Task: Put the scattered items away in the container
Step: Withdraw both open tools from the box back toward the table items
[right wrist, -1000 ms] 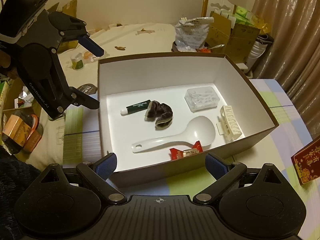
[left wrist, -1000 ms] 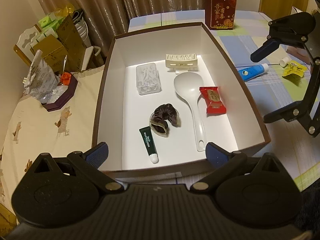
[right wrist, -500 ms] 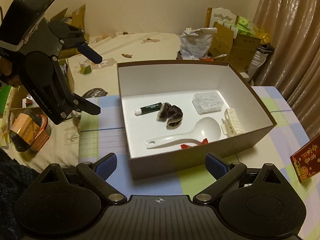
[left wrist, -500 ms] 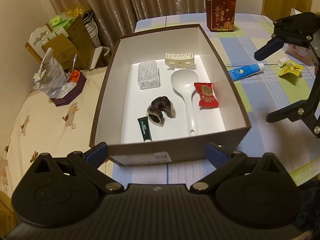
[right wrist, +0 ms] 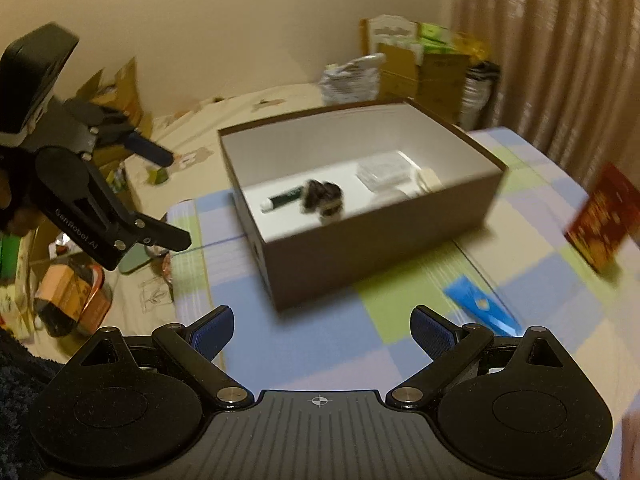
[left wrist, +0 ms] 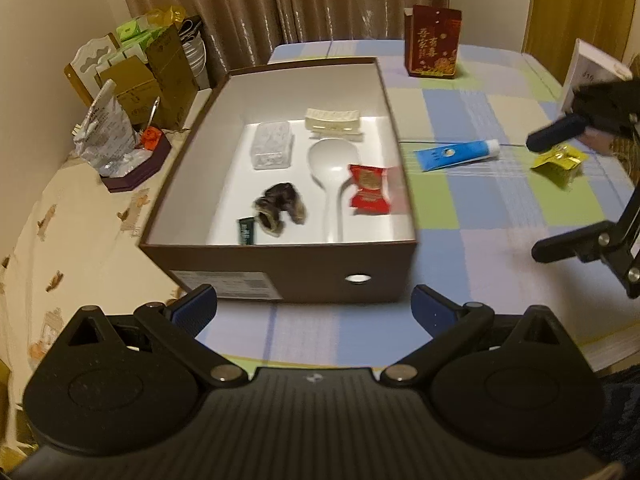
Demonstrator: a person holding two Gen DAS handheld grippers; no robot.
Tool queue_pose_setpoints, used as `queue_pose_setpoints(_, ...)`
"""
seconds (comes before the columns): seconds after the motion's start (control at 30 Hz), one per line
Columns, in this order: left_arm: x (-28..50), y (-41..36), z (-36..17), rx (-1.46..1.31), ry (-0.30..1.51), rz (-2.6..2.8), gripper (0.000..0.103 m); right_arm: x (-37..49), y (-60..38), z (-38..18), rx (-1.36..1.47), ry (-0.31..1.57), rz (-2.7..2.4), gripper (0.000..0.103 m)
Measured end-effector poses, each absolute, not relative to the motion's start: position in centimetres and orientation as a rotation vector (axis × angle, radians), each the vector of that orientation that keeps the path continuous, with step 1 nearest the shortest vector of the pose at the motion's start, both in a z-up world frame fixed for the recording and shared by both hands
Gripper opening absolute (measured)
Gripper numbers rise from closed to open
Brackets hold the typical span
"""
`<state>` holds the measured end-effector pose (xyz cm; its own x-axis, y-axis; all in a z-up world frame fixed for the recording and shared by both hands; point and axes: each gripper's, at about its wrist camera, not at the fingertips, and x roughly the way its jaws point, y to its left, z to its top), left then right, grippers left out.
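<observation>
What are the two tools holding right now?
Nothing. The left tool and the right tool are both open and empty, near the box.

1. One brown box (left wrist: 280, 268) with a white inside.
2. Inside the box: one white spoon (left wrist: 330, 168), one red snack packet (left wrist: 370, 196), one clear plastic case (left wrist: 272, 150), one cream hair clip (left wrist: 333, 122), one dark scrunchie (left wrist: 280, 208), one dark green tube (left wrist: 247, 236).
3. Right of the box: one blue tube (left wrist: 456, 155), one yellow sachet (left wrist: 558, 160).
4. Behind the box: one red carton (left wrist: 432, 42).
</observation>
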<state>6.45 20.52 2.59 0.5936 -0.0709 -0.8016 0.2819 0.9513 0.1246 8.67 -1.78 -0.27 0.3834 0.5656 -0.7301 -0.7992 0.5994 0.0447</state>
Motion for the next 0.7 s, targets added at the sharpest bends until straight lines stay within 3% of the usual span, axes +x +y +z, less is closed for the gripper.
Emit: queue_pose_setpoints(0.7, 8.9, 4.1, -0.1, 0.342, 0.921, -0.45, 0.101, 8.6, -21.8, -4.5, -0.078, 0.926, 0.464, 0.1)
